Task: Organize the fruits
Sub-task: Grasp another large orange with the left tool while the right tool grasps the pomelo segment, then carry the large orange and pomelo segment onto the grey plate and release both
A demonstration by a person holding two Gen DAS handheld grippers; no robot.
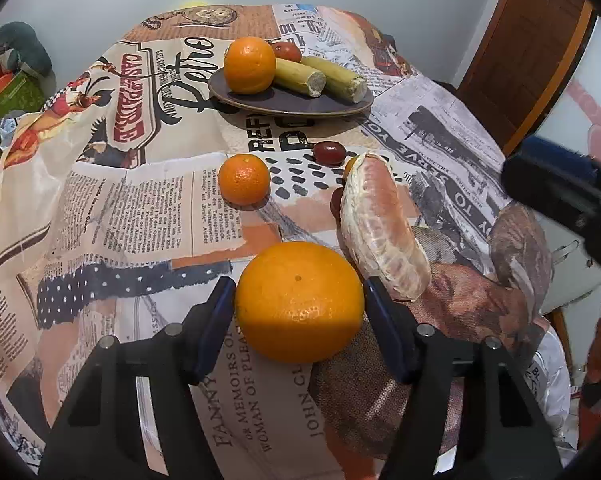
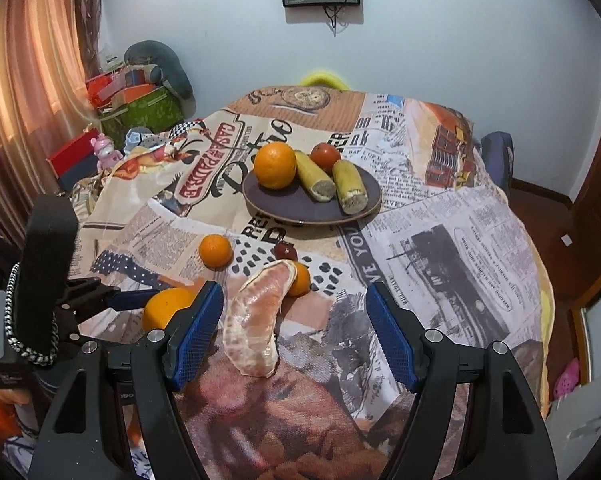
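Left wrist view shows the left tool [image 1: 299,304] held low and level over the worktop [image 1: 148,216], its blue pads pinching a large orange [image 1: 299,301]. Right wrist view shows the right tool [image 2: 294,334] spread wide, angled down over a peeled pomelo segment [image 2: 256,320]. Farther back, a dark plate [image 2: 312,208] holds another orange [image 2: 275,165].

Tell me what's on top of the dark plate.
The dark plate holds a large orange, two cut yellow banana pieces and a small red fruit behind them. The plate surface under them is hidden.
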